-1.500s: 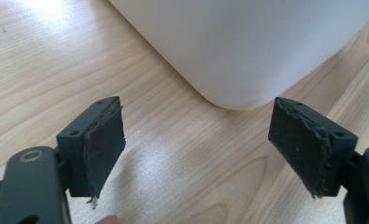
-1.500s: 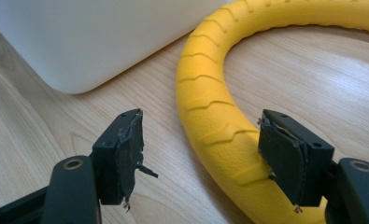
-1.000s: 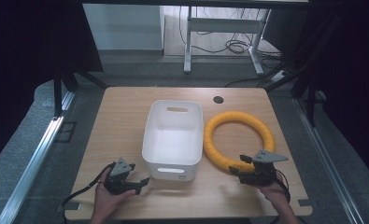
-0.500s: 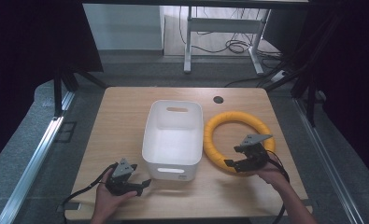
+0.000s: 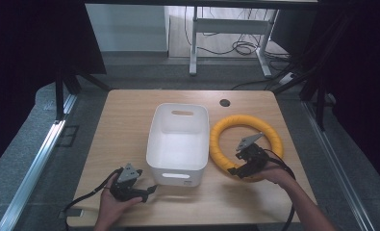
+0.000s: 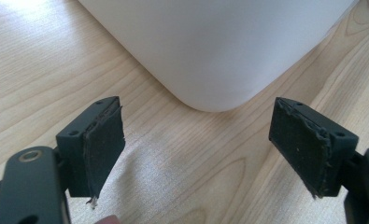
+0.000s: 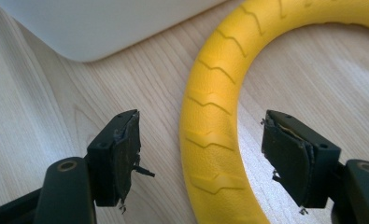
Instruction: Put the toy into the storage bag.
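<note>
A yellow ribbed ring (image 5: 245,124) lies flat on the wooden table, right of a white plastic bin (image 5: 179,142). My right gripper (image 5: 235,166) hovers over the ring's near left arc, jaws open. In the right gripper view the ring (image 7: 215,121) runs up between the two pads (image 7: 125,154), which stand apart on either side without touching it. My left gripper (image 5: 149,190) rests near the table's front edge, open, pointing at the bin's near left corner (image 6: 210,56). Nothing lies between its pads (image 6: 102,140).
The bin is empty and has a handle slot (image 5: 171,175) in its near wall. A dark round hole (image 5: 224,102) sits in the table's far right part. Black cables trail from both grippers. Desk legs and cables (image 5: 235,45) stand beyond the table.
My right gripper has moved forward and left from the table's near right edge onto the ring's near arc. The left gripper has stayed put.
</note>
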A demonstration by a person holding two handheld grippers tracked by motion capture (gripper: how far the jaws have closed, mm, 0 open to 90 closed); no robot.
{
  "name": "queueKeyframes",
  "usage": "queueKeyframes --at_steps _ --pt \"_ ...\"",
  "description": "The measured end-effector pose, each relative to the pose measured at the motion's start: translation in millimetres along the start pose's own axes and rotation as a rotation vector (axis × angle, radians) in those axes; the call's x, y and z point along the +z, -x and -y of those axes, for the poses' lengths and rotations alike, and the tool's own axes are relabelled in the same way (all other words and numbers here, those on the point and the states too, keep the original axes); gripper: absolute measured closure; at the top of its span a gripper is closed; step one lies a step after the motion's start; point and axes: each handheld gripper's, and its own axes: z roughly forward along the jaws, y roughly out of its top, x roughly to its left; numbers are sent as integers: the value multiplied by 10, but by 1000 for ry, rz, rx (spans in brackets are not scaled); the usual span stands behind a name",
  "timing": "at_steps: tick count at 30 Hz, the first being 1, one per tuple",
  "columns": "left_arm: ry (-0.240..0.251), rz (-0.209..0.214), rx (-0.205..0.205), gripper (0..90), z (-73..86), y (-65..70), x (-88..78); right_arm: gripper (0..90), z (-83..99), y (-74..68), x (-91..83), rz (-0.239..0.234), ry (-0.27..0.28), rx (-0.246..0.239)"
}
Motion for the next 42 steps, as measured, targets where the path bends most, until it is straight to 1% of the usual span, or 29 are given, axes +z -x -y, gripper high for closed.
queueKeyframes --at_steps 1,2,3,6,7,8,9,11,12,14,16,17,19,20,21,24,25,27,28,30,31,35,37,39,42 --pt "0 1 0 182 0 1 7 291 -14 16 34 -7 -26 -3" --pt "-2 1 2 182 0 1 11 291 -14 16 34 -7 -26 -3" --pt "-6 3 3 181 -2 2 17 301 -26 25 66 -9 -58 -13" --pt "-8 3 5 181 -6 6 21 307 -45 36 125 -26 -110 -23" --pt "-8 3 5 181 -6 6 21 307 -45 36 125 -26 -110 -23" --pt "-7 4 6 181 -8 7 23 308 -48 41 140 -25 -122 -32" --pt "-8 4 8 181 -10 8 27 311 -57 45 179 -27 -161 -48" --pt "-10 4 9 181 -11 9 31 314 -60 44 190 -27 -169 -47" --pt "-13 4 14 181 -13 15 39 316 -64 49 206 -31 -181 -47" --pt "-13 9 10 181 -13 18 50 319 -77 54 241 -22 -220 -66" --pt "-17 8 12 181 -12 16 56 327 -92 63 269 -18 -240 -69" --pt "-16 7 12 181 -12 15 54 350 -108 73 295 -23 -253 -73" --pt "-15 7 11 181 -13 15 51 364 -112 78 306 -24 -257 -80" --pt "-15 7 11 181 -14 15 51 389 -128 82 346 -31 -278 -87" --pt "-15 7 11 181 -14 15 51 389 -128 82 346 -31 -278 -87" --pt "-17 9 12 181 -13 15 55 405 -153 79 398 -32 -318 -94" --pt "-17 10 11 181 -13 15 57 415 -172 76 425 -36 -341 -102" --pt "-18 10 12 180 -13 14 58 421 -181 80 433 -33 -349 -110" --pt "-19 11 12 181 -12 13 60 433 -207 81 453 -28 -371 -116" --pt "-20 10 14 181 -13 12 60 437 -216 81 461 -24 -380 -122" --pt "-21 11 14 181 -12 12 60 450 -226 82 482 -26 -395 -121" --pt "-21 12 14 181 -12 13 62 485 -231 101 514 -30 -415 -117" --pt "-21 11 14 181 -12 13 65 487 -229 105 522 -36 -418 -113" --pt "-23 11 15 180 -11 13 69 499 -219 117 568 -40 -450 -118" --pt "-23 13 14 181 -9 13 75 501 -222 119 587 -45 -460 -115"
